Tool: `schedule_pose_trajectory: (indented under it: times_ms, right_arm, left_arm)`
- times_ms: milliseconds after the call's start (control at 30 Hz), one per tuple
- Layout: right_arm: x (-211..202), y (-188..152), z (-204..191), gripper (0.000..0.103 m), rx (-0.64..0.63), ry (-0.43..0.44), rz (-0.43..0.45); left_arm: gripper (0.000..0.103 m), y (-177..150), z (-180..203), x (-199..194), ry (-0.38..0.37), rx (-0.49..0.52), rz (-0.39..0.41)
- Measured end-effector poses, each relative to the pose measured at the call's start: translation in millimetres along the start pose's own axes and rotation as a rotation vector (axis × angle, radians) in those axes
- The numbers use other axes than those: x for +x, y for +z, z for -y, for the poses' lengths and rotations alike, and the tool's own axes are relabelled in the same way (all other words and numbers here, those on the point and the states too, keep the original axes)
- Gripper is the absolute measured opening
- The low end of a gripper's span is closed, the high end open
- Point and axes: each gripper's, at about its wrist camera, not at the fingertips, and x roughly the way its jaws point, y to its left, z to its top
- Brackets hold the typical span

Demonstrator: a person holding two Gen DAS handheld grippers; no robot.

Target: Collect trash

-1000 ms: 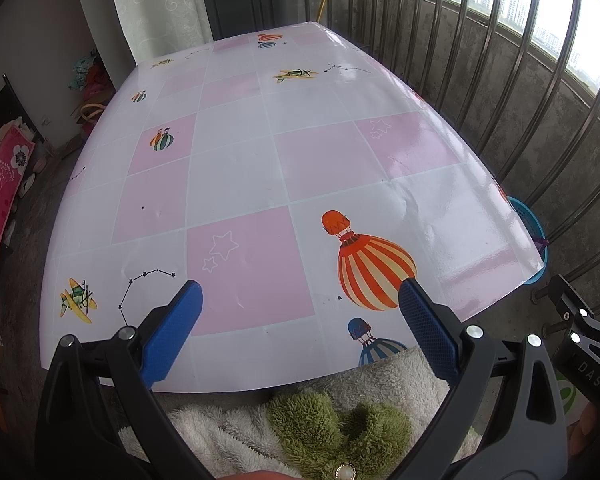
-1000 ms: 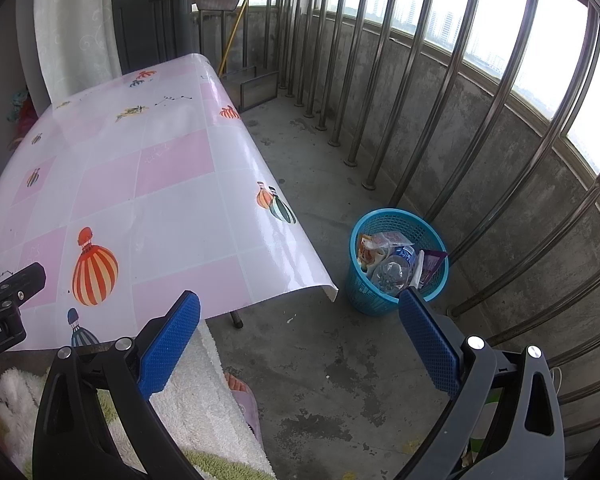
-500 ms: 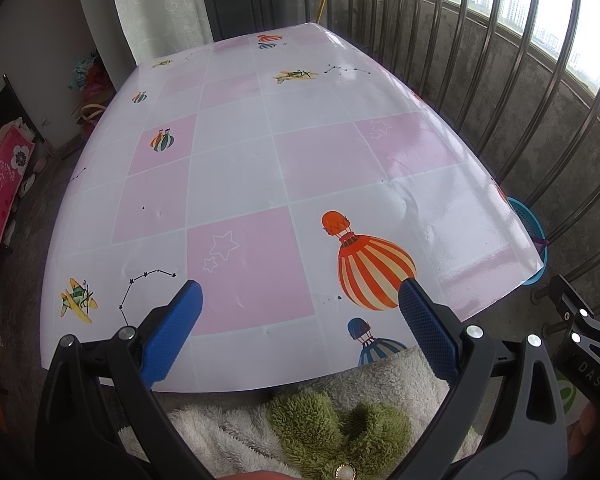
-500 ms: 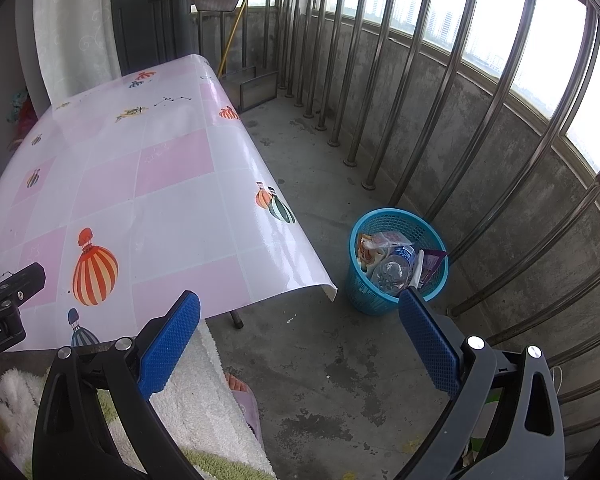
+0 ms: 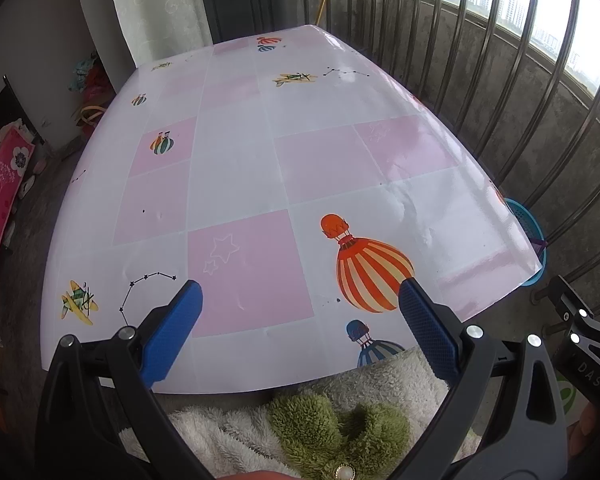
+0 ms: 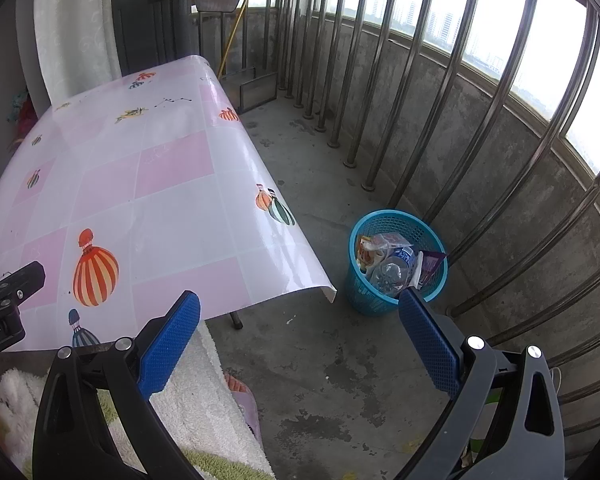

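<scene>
Blue basket (image 6: 396,268) at 3 o'clock holds wrappers, partly hidden behind the right gripper (image 6: 300,320); left gripper (image 5: 300,308) hovers over the tablecloth (image 5: 240,168). Both jaws gape, empty.

Pink-and-white checked tablecloth (image 5: 260,184) with striped balloons, turquoise mesh basket (image 6: 366,300), blue fingers (image 6: 168,344)

Pink-checked balloon-print tablecloth (image 5: 260,184) over table; metal railing bars (image 6: 440,92); concrete floor (image 6: 320,360).
</scene>
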Motion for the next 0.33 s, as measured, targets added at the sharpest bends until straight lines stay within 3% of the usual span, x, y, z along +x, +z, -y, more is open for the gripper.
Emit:
schedule_pose_trajectory:
  times_ms: [333]
  right_arm:
    - [-4.6,2.7,-3.6,0.097,0.004,-0.006,0.013]
  left_arm:
    - [0.094,3.8,-2.4,-0.9,-0.007,-0.016,0.003]
